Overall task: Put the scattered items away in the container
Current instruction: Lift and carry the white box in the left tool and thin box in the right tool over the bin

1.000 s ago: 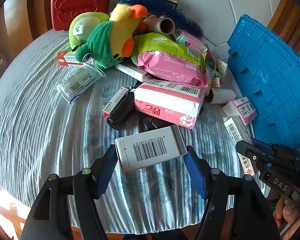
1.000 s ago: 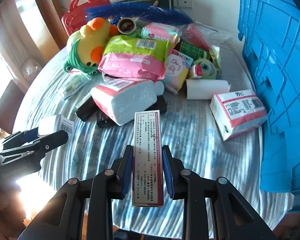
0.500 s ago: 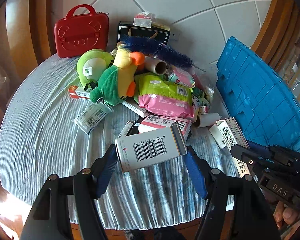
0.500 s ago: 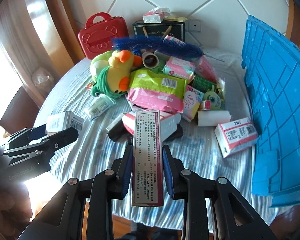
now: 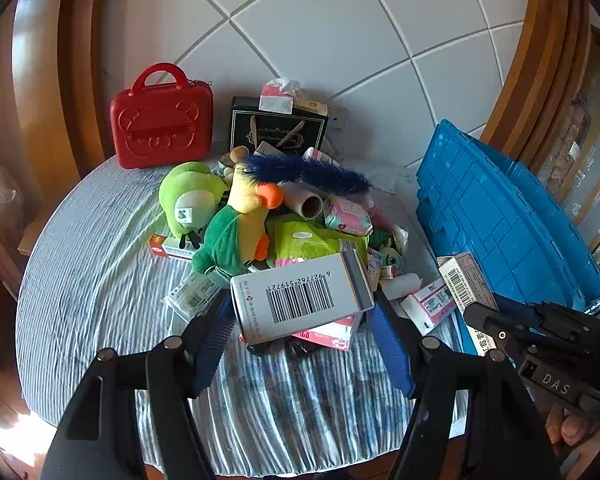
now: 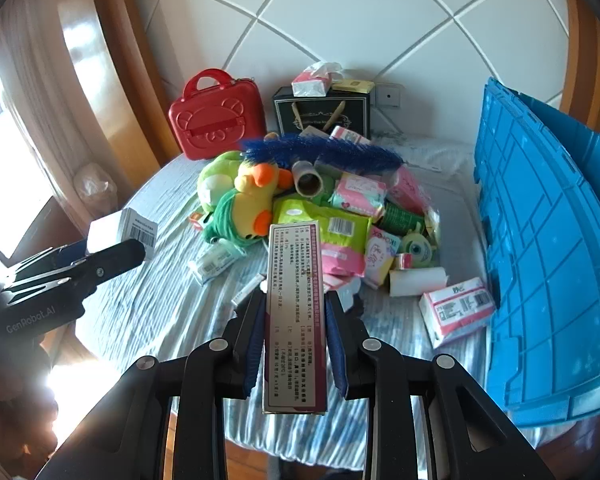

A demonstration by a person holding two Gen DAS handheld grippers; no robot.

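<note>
left claw: your left gripper [image 5: 302, 320] is pinching a white barcode box [image 5: 300, 298] across its short ends, held up off the table, looks like a decent hold

right claw: your right gripper [image 6: 296, 328] is clamped on a tall maroon-edged box [image 6: 295, 312], jaws pressed on its two long sides, box sticking out well forward of the tips

container: the blue crate [image 6: 548, 248] sits on the right edge of the table [image 5: 92, 264], tilted up so you mostly see its ribbed side. can't tell from here what's inside it, if anything

progress: honestly looks early. you've got two boxes in hand and neither is over the crate yet

still on the table: pretty much the whole pile. green-and-yellow plush duck [image 5: 240, 232], green plush [image 5: 190, 198], blue feathery duster [image 6: 324, 152], cardboard roll [image 6: 308, 182], green and pink soft pack [image 6: 328, 236], white roll [image 6: 418, 282], a pink-and-white pack [image 6: 456, 308] just beside the crate, plus small boxes and sachets

not sure about: the red case [image 5: 162, 122] and black gift bag [image 6: 322, 114] at the back wall, could be clutter or just stuff that lives there

what's left: I'd guess drop both boxes into the crate, then many more trips
</note>
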